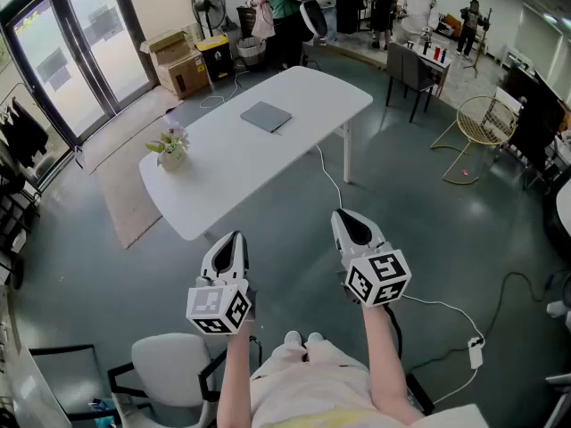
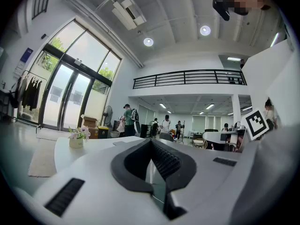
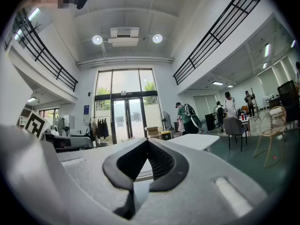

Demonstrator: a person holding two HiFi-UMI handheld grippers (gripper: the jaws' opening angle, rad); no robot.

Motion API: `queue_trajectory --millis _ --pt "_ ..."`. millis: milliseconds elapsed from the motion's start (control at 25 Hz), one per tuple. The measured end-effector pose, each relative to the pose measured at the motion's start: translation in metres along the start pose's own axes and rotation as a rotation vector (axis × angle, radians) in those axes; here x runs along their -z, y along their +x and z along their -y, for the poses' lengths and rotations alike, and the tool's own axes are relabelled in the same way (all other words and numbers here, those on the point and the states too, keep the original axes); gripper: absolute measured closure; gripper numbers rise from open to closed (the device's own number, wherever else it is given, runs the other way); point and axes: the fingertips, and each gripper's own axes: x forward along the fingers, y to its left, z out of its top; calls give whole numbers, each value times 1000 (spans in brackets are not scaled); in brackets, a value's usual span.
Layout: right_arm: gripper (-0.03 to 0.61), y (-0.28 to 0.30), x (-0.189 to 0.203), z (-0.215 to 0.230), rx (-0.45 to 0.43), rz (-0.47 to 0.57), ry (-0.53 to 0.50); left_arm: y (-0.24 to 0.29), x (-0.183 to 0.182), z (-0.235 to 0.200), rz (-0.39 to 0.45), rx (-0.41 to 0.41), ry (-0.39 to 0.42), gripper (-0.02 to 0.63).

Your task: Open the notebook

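Observation:
The notebook (image 1: 266,116) is a thin grey book that lies shut on the far half of the white table (image 1: 223,163). Both grippers hang level over the floor, short of the table's near edge and well apart from the notebook. My left gripper (image 1: 234,238) is shut with nothing in it; in the left gripper view its tips (image 2: 151,141) meet, with the tabletop (image 2: 101,146) beyond. My right gripper (image 1: 344,216) is likewise shut and empty, its tips (image 3: 147,141) touching in the right gripper view, and the table's end (image 3: 199,141) shows to the right of them.
A small pot of flowers (image 1: 171,150) stands at the table's left end. A cable (image 1: 326,175) runs from the table down to a power strip (image 1: 475,352) on the floor. A white chair (image 1: 174,368) is behind my left arm. Several people (image 1: 284,3) stand at the room's far side.

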Motion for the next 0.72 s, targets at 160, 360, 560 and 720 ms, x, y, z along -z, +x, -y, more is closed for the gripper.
queue_trajectory --millis 160,360,560,720 --pt "572 1 -4 6 0 6 10 5 -1 3 0 3 -6 615" --pt "572 0 -6 12 -1 20 30 11 2 9 -7 11 -14 615" --pt "572 0 -3 21 -8 20 57 17 4 18 -5 22 -18 615" --pt "572 5 -1 26 -14 14 50 20 8 22 -5 19 -27 615"
